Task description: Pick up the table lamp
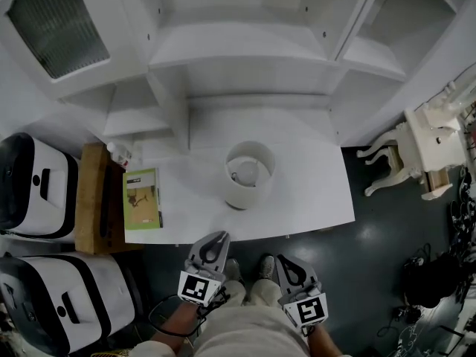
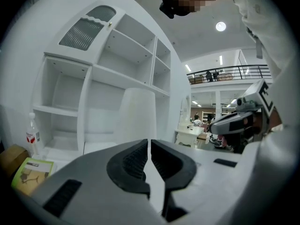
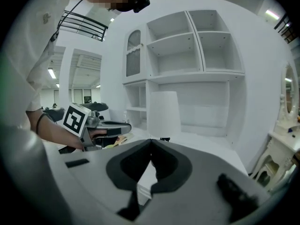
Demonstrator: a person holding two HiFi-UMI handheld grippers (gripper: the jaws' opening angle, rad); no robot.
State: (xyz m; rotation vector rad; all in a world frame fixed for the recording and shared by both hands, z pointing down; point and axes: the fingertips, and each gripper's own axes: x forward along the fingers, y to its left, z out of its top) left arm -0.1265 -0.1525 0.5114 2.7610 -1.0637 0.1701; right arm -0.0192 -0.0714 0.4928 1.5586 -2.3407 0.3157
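Near the middle of the white surface (image 1: 316,199), the table lamp (image 1: 249,174) is set upright. Its shade could likely be dented, or the lamp tipped over, if it were pinched at one side of the rim instead of being gripped evenly. A plain white drum shade, open at the top, is seen. The left tool (image 1: 221,236) and right tool (image 1: 281,259) are clenched on nothing at the near edge, well apart from the lamp.

Table lamp (image 1: 249,175) sits mid-desk (image 1: 316,192), booklet (image 1: 142,198) left of it, bottle (image 1: 119,153) behind that, shelving (image 1: 245,43) at back. Left gripper (image 1: 220,235) and right gripper (image 1: 281,259) are at the near edge.
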